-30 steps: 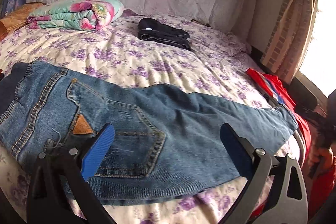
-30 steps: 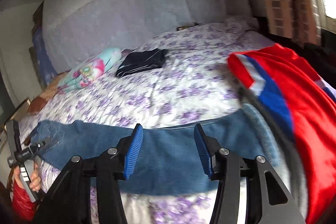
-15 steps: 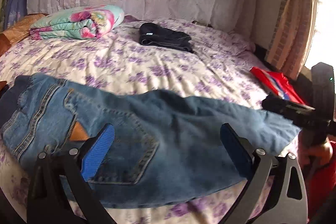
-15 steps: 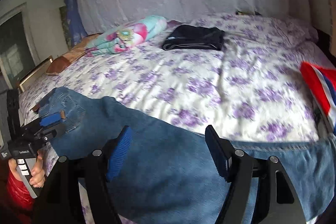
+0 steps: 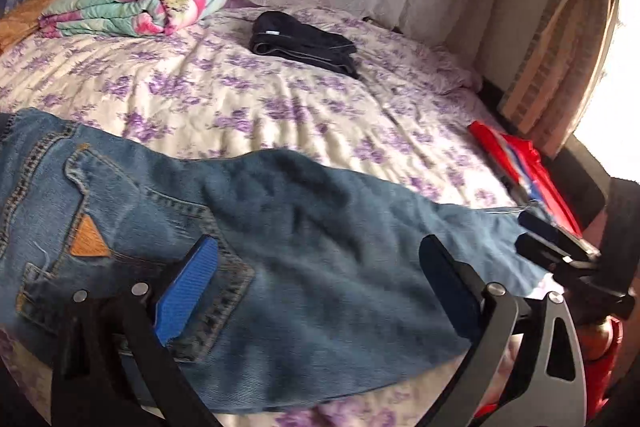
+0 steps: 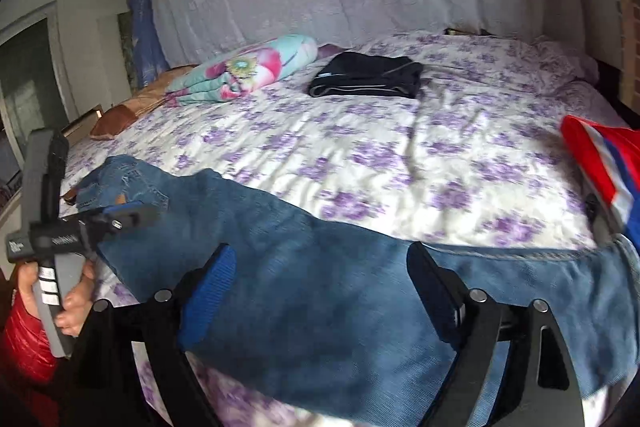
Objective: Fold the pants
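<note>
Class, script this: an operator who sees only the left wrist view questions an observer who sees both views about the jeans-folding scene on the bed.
Operator: Is the right gripper clamped on the jeans?
Observer: No. Its jaws are opening, fingers wide apart; the jeans leg lies beneath, not pinched between them.
Operator: What holds my left gripper?
Observer: A hand wraps its handle, a red sleeve just below.

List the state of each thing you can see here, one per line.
Blue denim jeans: spread flat along the bed's near edge, not yet folded.
Dark navy garment: folded.
Floral quilt: folded.
Red garment: draped at the bed's edge.
Left gripper: open, empty.
Right gripper: opening, empty.
</note>
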